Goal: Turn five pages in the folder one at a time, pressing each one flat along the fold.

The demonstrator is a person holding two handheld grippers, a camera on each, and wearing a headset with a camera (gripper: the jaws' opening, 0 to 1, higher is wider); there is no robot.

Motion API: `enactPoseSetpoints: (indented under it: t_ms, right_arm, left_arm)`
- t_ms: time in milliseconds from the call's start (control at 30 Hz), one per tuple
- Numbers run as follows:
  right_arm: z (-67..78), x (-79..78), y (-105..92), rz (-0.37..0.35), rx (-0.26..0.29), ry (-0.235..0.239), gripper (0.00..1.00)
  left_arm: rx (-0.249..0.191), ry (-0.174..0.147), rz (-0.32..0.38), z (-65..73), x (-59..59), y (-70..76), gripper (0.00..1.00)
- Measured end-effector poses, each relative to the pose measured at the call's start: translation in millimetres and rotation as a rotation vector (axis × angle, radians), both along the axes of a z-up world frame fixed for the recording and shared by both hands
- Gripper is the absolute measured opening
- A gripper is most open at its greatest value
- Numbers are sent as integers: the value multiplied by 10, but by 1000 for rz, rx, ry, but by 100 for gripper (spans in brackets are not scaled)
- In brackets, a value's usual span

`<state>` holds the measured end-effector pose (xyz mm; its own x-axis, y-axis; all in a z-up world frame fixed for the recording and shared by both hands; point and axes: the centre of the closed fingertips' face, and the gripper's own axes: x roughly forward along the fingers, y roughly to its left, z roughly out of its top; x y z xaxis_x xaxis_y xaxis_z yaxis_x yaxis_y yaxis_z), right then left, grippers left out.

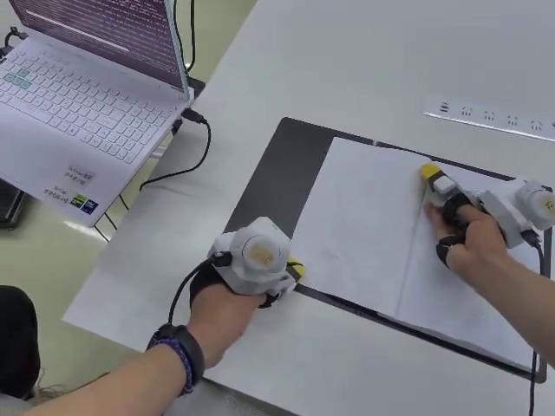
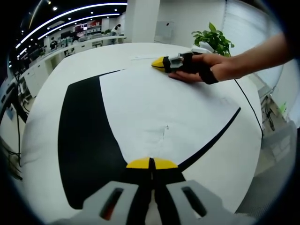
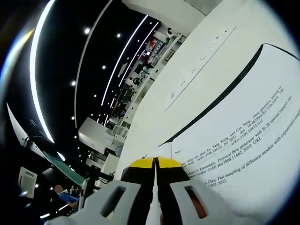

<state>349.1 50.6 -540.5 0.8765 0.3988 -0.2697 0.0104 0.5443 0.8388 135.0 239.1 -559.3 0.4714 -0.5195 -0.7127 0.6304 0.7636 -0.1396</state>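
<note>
The white table [image 1: 364, 52] carries an open black folder [image 1: 277, 173] and, well apart, a power strip [image 1: 490, 117].

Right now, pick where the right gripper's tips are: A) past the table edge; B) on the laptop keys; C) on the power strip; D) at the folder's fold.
D: the right gripper has its shut yellow tips down at the centre crease of the open folder.

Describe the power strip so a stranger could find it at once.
Start at the white table, then find the open black folder on it. Just past the folder's far edge lies the power strip: a long, flat white bar with rows of small socket slots, unlike the laptop away on the left.
</note>
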Motion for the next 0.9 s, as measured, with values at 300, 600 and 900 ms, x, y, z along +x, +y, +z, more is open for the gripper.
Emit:
enactPoseSetpoints:
  t_ms: [300, 600, 900]
  right_arm:
    - [-61, -23, -6, 15, -6, -10, 0]
    - [-84, -185, 35, 64, 3, -20, 0]
    - [-74, -371, 109, 84, 28, -25, 0]
  left_arm:
    - [-1, 1, -1, 1, -3, -2, 0]
    - [0, -1, -7, 1, -9, 2, 0]
    - [-1, -3, -12, 1, -8, 4, 0]
